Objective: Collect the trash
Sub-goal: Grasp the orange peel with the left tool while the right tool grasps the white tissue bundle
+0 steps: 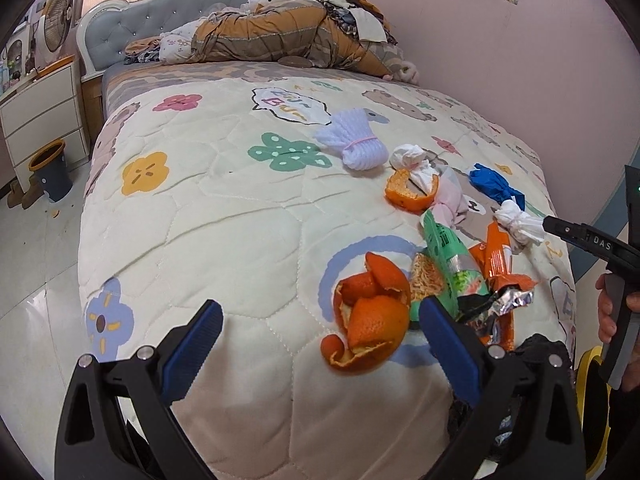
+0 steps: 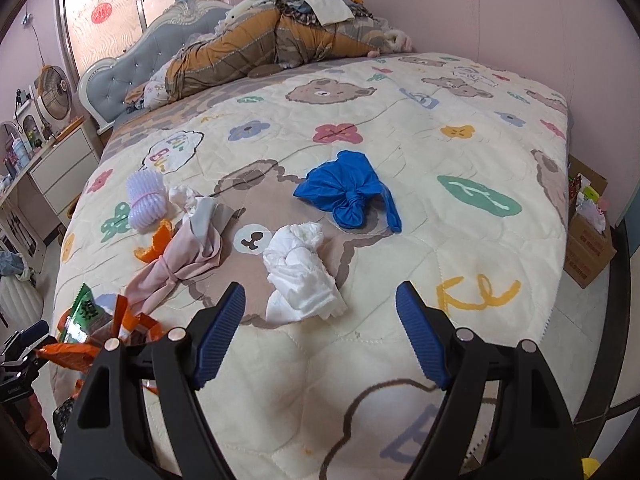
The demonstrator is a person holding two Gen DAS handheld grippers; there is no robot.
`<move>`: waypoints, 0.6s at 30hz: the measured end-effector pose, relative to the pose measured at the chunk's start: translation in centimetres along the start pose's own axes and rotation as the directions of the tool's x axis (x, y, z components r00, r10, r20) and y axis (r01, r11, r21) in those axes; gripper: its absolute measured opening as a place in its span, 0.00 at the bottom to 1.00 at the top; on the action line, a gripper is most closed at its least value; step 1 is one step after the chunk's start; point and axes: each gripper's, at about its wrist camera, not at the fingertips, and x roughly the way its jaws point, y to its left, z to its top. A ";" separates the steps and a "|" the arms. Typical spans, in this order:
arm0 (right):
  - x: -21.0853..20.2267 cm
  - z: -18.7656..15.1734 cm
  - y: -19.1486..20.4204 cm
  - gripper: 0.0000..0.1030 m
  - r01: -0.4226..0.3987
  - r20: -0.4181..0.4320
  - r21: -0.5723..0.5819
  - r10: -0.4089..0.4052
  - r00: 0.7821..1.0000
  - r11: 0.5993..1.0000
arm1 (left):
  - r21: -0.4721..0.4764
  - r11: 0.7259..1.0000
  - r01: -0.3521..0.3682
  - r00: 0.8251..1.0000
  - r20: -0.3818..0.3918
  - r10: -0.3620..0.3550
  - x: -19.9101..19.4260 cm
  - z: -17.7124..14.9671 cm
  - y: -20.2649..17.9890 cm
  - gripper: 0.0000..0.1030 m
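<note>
Left gripper [image 1: 320,344] spread wide, empty, over the bed's near edge; orange peel [image 1: 370,320] lies between its fingers on the quilt [image 1: 224,216]. Right gripper [image 2: 320,332] also spread, empty, just short of the white knotted bag [image 2: 300,272]. Blue knotted bag [image 2: 346,192] farther in, mid-bed.

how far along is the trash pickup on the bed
Nothing looks collected yet. Both the left gripper and right gripper are open and empty, hovering over the quilt. Still lying there: orange peel, snack wrappers, a second peel, white foam net, pink bag, white bag and blue bag. The right gripper is nearest the white bag.
</note>
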 end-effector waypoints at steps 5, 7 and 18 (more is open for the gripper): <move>2.1 0.7 1.1 0.72 -0.002 -0.016 -0.036 0.001 1.000 0.999 | 0.022 1.000 0.003 1.000 -0.013 -0.003 0.8 0.0 -0.1 0.92; 2.9 0.9 1.4 0.71 0.001 -0.022 -0.046 -0.002 1.000 0.999 | 0.019 1.000 0.004 1.000 -0.018 -0.003 1.2 0.0 0.1 0.92; 7.1 1.4 2.1 0.54 0.022 -0.088 -0.055 -0.027 0.996 0.998 | 0.079 0.996 0.047 0.999 -0.018 -0.045 2.1 0.4 -1.3 0.74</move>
